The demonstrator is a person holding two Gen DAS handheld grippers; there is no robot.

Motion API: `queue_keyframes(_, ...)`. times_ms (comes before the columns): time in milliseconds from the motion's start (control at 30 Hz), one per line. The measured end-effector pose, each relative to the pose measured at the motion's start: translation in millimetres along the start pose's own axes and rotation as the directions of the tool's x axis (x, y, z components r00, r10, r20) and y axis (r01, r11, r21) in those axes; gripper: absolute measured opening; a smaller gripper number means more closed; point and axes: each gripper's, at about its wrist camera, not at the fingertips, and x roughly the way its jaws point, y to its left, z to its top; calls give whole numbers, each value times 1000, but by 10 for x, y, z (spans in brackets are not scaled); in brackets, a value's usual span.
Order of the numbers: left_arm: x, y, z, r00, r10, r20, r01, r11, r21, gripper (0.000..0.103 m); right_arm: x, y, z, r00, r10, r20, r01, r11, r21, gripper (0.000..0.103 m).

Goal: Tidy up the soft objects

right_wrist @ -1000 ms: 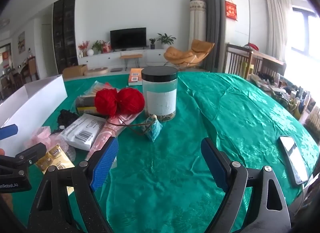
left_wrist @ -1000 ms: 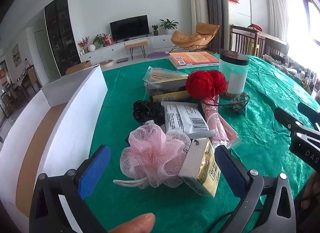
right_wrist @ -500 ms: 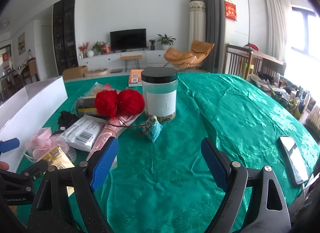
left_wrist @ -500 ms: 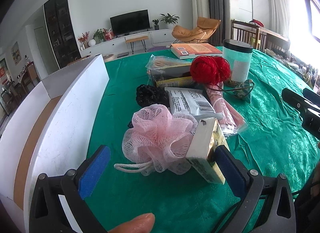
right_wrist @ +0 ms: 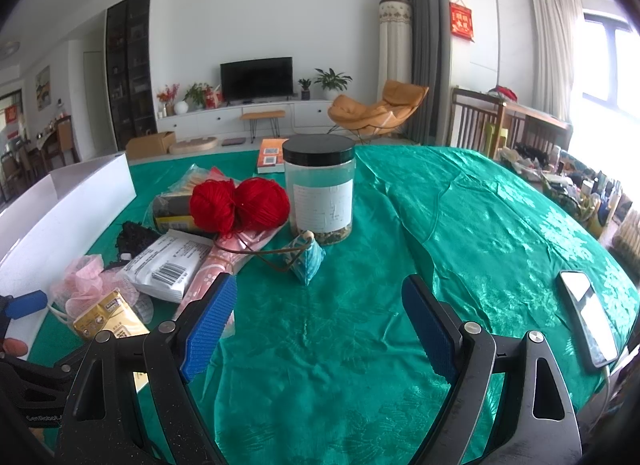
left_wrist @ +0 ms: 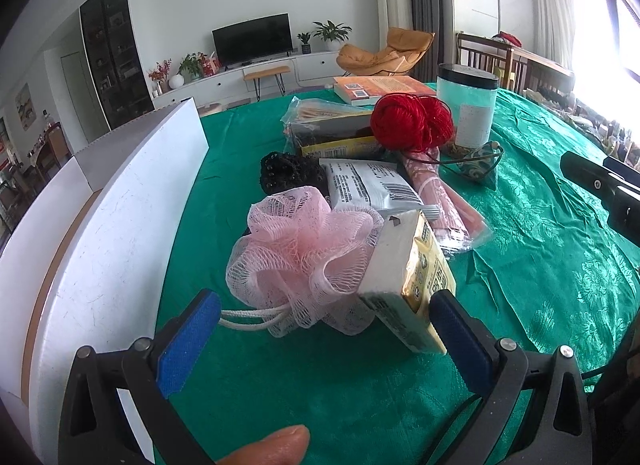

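Note:
A pink mesh bath pouf [left_wrist: 300, 257] lies on the green tablecloth, a yellow tissue pack [left_wrist: 416, 277] leaning on its right. My left gripper [left_wrist: 324, 341] is open, its blue pads either side of the pouf and pack, just short of them. Behind lie a black mesh ball [left_wrist: 288, 173], a white packet [left_wrist: 372, 185], a pink packet [left_wrist: 444, 201] and red yarn balls [left_wrist: 412, 121]. My right gripper [right_wrist: 316, 325] is open and empty over bare cloth, right of the pile. The pouf [right_wrist: 84, 281] and yarn [right_wrist: 240, 205] also show in the right wrist view.
A white open box [left_wrist: 120, 201] stands along the left of the pile. A clear jar with a black lid [right_wrist: 320, 189], a small teal pouch [right_wrist: 308, 261], a book [left_wrist: 380, 87] and snack bags sit behind. A phone [right_wrist: 588, 317] lies at the table's right edge.
My left gripper has moved forward and lower toward the pink pouf and tissue pack, which now sit between its pads. The right gripper has barely moved.

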Motion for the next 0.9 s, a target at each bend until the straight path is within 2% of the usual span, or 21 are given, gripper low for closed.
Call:
queue_keyframes(267, 55, 21, -25, 1000, 3, -14, -3, 1000, -4, 103, 4, 2, 1, 1000, 1, -1, -1, 1000, 1, 87)
queue_keyframes(400, 162, 7, 2, 999, -17, -31, 17, 1000, -2, 103, 5, 0, 0, 1000, 1, -1, -1, 1000, 1, 87)
queue_keyframes(500, 306, -17, 108, 999, -26, -35, 26, 1000, 2, 103, 4, -2, 0, 1000, 2, -1, -2, 1000, 2, 87)
queue_keyframes(633, 379, 58, 340, 999, 14, -29, -15, 1000, -21, 103, 1, -6, -1, 1000, 2, 0, -2, 1000, 6, 87)
queue_keyframes(733, 224, 208, 383, 1000, -6, 0, 6, 999, -44, 103, 2, -5, 1, 1000, 3, 0, -3, 1000, 18, 87)
queue_keyframes(900, 8, 423, 175, 996, -85, -24, 83, 995, -60, 103, 38, -78, -4, 1000, 20, -15, -19, 998, 64, 87)
